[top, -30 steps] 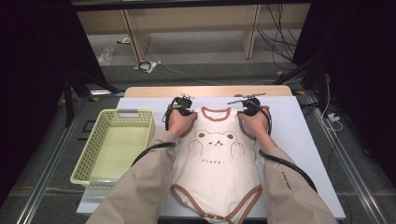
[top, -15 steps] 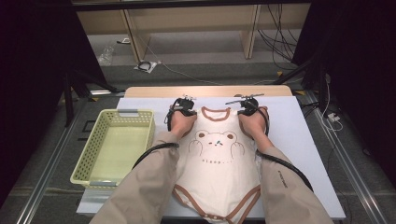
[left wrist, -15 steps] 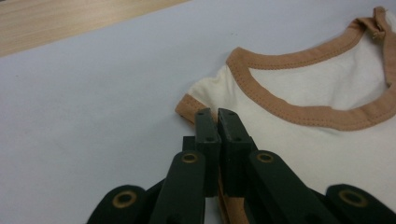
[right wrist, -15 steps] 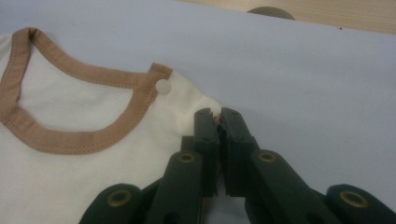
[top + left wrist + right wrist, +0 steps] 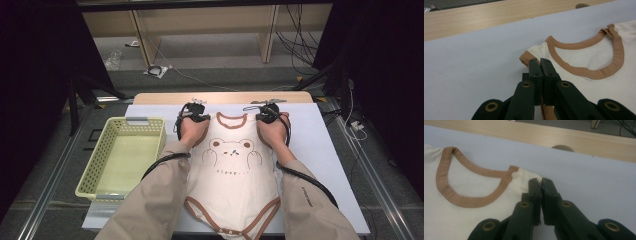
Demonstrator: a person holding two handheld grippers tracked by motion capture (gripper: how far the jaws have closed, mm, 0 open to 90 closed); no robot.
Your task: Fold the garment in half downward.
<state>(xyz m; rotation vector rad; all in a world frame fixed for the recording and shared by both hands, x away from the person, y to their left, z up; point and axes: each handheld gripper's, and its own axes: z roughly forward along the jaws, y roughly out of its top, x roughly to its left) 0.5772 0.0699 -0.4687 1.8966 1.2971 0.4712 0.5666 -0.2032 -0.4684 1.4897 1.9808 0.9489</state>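
A cream baby bodysuit [image 5: 232, 165] with brown trim and a bear print lies flat on the white table cover, neck away from the person. My left gripper [image 5: 195, 111] is at its left shoulder. In the left gripper view the jaws [image 5: 540, 61] are shut on the brown-trimmed sleeve edge of the bodysuit [image 5: 586, 57]. My right gripper [image 5: 267, 111] is at the right shoulder. In the right gripper view its jaws [image 5: 539, 181] are shut on the shoulder edge of the bodysuit [image 5: 474, 215], beside a white snap, with a bit of cloth pinched at the tips.
A pale green plastic basket [image 5: 120, 150] stands on the left of the table. The white cover [image 5: 325, 150] spreads to the right of the garment. A wooden table edge [image 5: 225, 97] runs just beyond the grippers, with floor and cables behind it.
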